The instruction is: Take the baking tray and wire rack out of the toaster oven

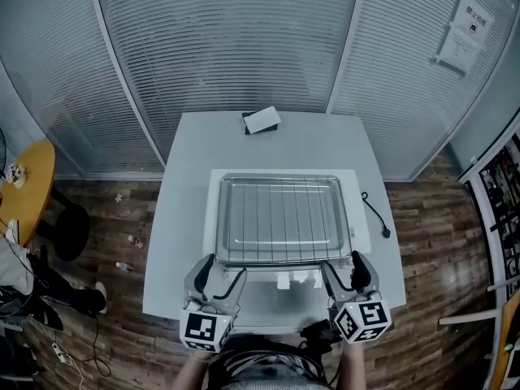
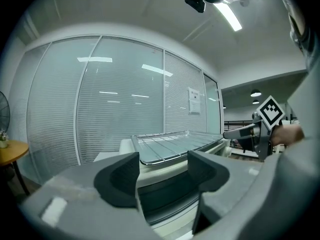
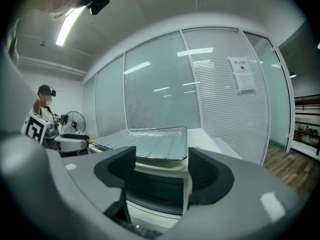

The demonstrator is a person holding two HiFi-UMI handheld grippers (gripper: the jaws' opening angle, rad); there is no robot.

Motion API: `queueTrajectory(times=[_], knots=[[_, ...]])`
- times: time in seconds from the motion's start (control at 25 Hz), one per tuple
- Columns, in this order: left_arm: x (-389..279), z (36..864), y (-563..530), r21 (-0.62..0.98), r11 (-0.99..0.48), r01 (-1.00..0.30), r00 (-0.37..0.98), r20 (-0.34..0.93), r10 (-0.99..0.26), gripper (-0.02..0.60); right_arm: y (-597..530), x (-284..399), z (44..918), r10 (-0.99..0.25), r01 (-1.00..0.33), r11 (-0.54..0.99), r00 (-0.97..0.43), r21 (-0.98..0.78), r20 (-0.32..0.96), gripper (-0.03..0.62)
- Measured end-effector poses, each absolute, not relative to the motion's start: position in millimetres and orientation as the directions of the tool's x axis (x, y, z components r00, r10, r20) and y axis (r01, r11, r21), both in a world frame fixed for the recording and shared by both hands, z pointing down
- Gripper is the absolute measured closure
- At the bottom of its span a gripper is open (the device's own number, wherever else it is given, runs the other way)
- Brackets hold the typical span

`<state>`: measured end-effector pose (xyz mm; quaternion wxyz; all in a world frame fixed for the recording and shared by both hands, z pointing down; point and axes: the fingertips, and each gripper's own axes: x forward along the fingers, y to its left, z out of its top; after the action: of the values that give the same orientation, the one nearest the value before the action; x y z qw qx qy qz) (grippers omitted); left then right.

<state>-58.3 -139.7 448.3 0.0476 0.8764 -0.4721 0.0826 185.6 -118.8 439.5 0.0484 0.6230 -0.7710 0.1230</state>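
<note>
From my head view I see the whole layout: a shallow silver rectangular metal baking tray [image 1: 280, 218] sits on top of the boxy cream toaster oven [image 1: 213, 218], which stands in the middle of the white table [image 1: 187, 177]. A thin-barred silver wire rack [image 1: 268, 210] lies on the tray. Only that view shows the small white box [image 1: 262, 120] at the table's far edge and the black cable [image 1: 375, 215] to the right.

The gripper views give me the oven's dark glass front [image 2: 165, 194] below the tray's rolled rim, which I cannot see from above. The right gripper view also takes in a standing fan [image 3: 75, 121] far left.

My left gripper [image 1: 218, 276] is released, its jaws apart just short of the tray's near left corner. My right gripper [image 1: 345, 273] is also spread and empty, near the near right corner. Neither touches the tray.
</note>
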Motion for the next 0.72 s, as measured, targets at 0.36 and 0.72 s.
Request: queueTrajectory(times=[0.36, 0.72], knots=[[-42.6, 456.4, -101.1, 0.055, -0.583, -0.811, 0.58, 0.207, -0.788, 0.37, -80.7, 166.0, 445.5, -0.948, -0.975, 0.216, -0.221, -0.048, 0.227, 0.353], [12.2, 460.3, -41.1, 0.134, -0.693, -0.709, 0.704, 0.211, -0.679, 0.577, -29.2, 124.5, 453.0, -0.917, -0.945, 0.318, -0.327, -0.075, 0.23, 0.577]])
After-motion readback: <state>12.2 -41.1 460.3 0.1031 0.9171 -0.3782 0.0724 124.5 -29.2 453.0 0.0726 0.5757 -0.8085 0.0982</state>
